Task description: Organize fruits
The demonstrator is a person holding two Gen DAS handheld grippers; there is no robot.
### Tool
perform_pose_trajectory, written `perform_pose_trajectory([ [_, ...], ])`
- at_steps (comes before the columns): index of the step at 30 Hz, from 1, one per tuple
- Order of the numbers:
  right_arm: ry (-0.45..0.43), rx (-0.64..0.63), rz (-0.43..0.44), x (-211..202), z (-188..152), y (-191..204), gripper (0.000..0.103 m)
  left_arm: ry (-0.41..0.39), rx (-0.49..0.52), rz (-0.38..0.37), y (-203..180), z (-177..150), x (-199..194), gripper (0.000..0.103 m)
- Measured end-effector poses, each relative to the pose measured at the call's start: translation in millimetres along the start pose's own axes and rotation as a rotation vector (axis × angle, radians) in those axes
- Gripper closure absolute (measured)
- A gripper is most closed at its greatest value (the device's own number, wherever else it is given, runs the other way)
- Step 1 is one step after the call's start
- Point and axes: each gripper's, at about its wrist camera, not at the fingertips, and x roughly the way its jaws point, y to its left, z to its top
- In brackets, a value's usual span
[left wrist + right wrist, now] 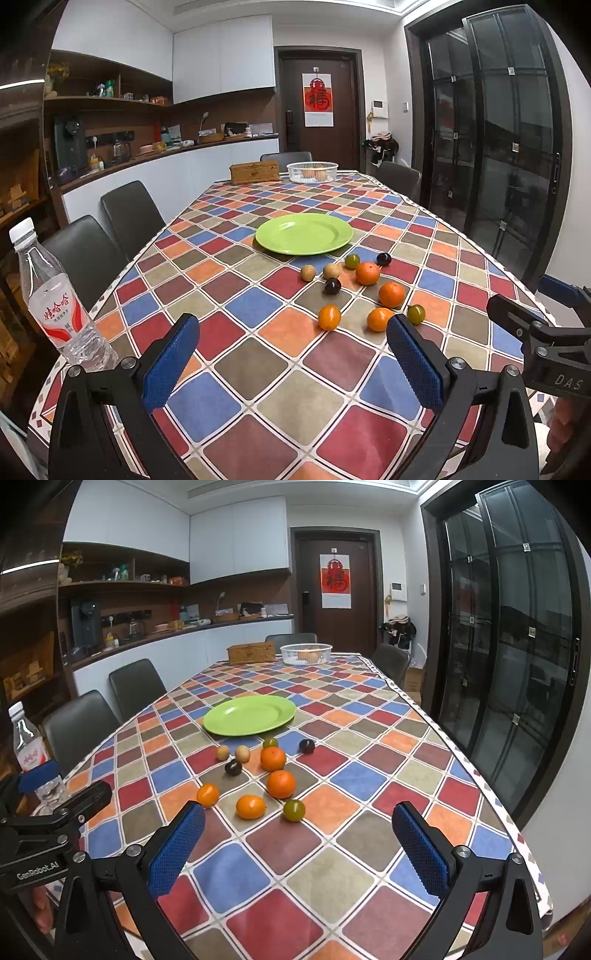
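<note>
You're looking down a table (258, 387) wearing a checked cloth. At its near left corner a water bottle (55, 302) is standing upright. At its far end a wooden box (254, 172) is sitting just left of a white basket (312, 172). Dark chairs (131, 216) are lining its left side.

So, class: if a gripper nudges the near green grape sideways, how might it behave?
The green grape looks round and glossy, so it would probably roll across the flat tablecloth. It seems small beside the open right gripper, so likely light. Its smooth skin may slip or bruise under hard pinching.
</note>
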Motion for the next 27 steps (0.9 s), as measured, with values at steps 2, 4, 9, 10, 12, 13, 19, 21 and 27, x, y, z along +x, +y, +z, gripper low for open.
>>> perform_pose_trajectory([
  [2, 0.000, 0.000, -0.001, 0.2, 0.1, -0.1, 0.001, 0.000, 0.000, 0.000, -0.5, 0.2, -0.1, 0.000],
  [4, 0.000, 0.000, 0.000, 0.5, -0.2, 0.0, 0.001, 0.001, 0.002, -0.004, -0.8, 0.2, 0.0, 0.000],
  [9, -0.001, -0.001, -0.001, 0.4, -0.3, 0.4, 0.001, -0.001, 0.004, -0.005, -2.0, 0.3, -0.5, 0.000],
  [10, -0.001, -0.002, -0.001, 0.5, -0.2, 0.4, 0.001, -0.001, 0.003, -0.004, -2.3, 0.4, -0.6, 0.000],
  [12, -0.001, -0.002, 0.000, 0.3, -0.1, 0.4, 0.001, -0.001, 0.004, -0.006, -2.2, 0.5, -0.6, 0.000],
  [13, -0.001, -0.002, 0.000, 0.3, -0.1, 0.3, 0.001, 0.000, 0.004, -0.006, -1.8, 0.5, -0.5, 0.000],
  [19, -0.002, -0.001, -0.001, 0.4, -0.2, 0.4, 0.001, -0.001, 0.003, -0.006, -1.2, 0.1, -0.7, 0.000],
  [21, -0.001, -0.002, -0.001, 0.4, -0.2, 0.4, 0.001, -0.002, 0.004, -0.007, -1.6, 0.2, -1.0, 0.000],
  [27, -0.001, -0.002, 0.000, 0.7, -0.7, -0.1, 0.001, -0.005, 0.004, -0.008, -1.0, 1.5, -3.2, 0.000],
])
